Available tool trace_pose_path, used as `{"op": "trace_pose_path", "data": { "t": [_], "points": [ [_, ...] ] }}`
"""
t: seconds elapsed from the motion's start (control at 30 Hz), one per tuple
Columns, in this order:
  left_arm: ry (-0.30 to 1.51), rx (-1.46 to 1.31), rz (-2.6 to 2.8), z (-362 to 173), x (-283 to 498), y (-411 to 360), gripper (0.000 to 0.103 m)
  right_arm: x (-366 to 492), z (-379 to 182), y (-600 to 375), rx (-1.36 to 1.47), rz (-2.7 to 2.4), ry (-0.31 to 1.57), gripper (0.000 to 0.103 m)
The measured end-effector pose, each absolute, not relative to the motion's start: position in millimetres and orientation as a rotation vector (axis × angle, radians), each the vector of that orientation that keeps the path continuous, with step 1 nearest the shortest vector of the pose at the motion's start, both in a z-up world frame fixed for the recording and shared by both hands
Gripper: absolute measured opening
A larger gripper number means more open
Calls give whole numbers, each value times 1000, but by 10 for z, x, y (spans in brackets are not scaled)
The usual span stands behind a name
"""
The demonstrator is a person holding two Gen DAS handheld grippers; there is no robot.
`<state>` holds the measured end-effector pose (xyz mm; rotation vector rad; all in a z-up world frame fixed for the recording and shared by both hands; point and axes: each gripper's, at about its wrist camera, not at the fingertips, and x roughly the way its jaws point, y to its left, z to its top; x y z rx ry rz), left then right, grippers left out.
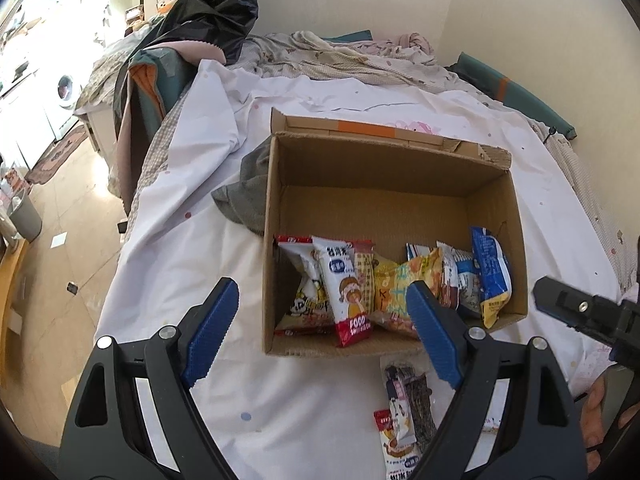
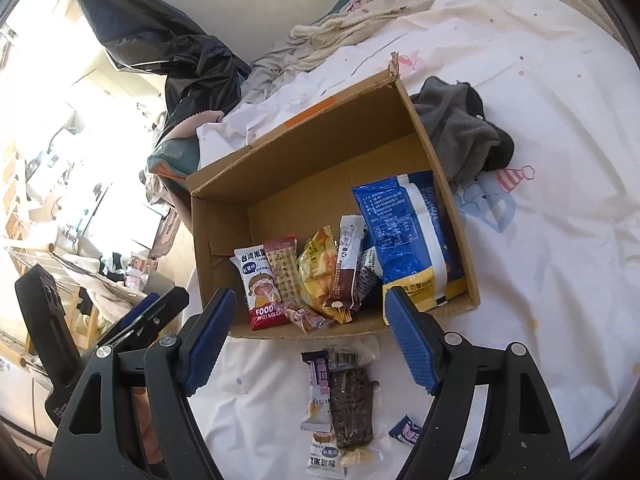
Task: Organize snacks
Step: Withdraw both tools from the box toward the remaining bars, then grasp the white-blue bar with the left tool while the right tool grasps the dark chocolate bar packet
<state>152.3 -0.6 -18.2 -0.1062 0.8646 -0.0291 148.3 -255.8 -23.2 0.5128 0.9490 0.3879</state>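
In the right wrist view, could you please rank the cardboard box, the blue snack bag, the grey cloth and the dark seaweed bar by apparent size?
1. cardboard box
2. blue snack bag and grey cloth: look alike; the box hides part of the cloth, so unranked
3. dark seaweed bar, though nearest the camera

Left tool (image 1: 322, 332) and right tool (image 2: 308, 332) both hover side by side, jaws spread wide, holding nothing.

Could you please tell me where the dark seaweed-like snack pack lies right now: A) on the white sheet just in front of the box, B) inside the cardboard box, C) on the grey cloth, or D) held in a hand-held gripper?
A: the dark snack pack lies on the white sheet in front of the cardboard box, with no gripper touching it.
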Motion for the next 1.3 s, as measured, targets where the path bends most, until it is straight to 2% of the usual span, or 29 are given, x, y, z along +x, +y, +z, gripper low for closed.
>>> {"op": "trace_pose_path", "data": {
  "t": [0.2,0.5,0.77,0.87,0.93,0.97,1.0,1.17,1.2,1.3],
  "points": [
    [904,-145,-23,-286,1418,-12,83,1290,-197,-2687,523,365,937,88],
    [970,-165,-40,-485,1333,-125,83,1101,-448,-3073,630,262,1012,88],
    [1187,-245,-99,-1019,1373,-337,82,1128,-647,-3228,703,187,1066,88],
    [1228,-210,-138,-1170,1407,-501,73,1126,-646,-3219,696,181,1068,88],
    [1266,-194,-176,-1277,1429,-606,55,1124,-649,-3210,690,180,1070,88],
    [1290,-194,-192,-1334,1441,-646,49,1125,-653,-3204,685,179,1072,88],
    [1310,-195,-206,-1391,1447,-680,38,1136,-654,-3195,684,179,1074,88],
    [1329,-148,-217,-1478,1420,-759,26,1171,-712,-3148,672,181,1097,88],
    [1328,-154,-228,-1469,1416,-761,14,1182,-727,-3121,667,186,1104,88],
    [1321,-143,-220,-1383,1398,-736,14,1202,-761,-3042,648,204,1123,88]
  ]
}}
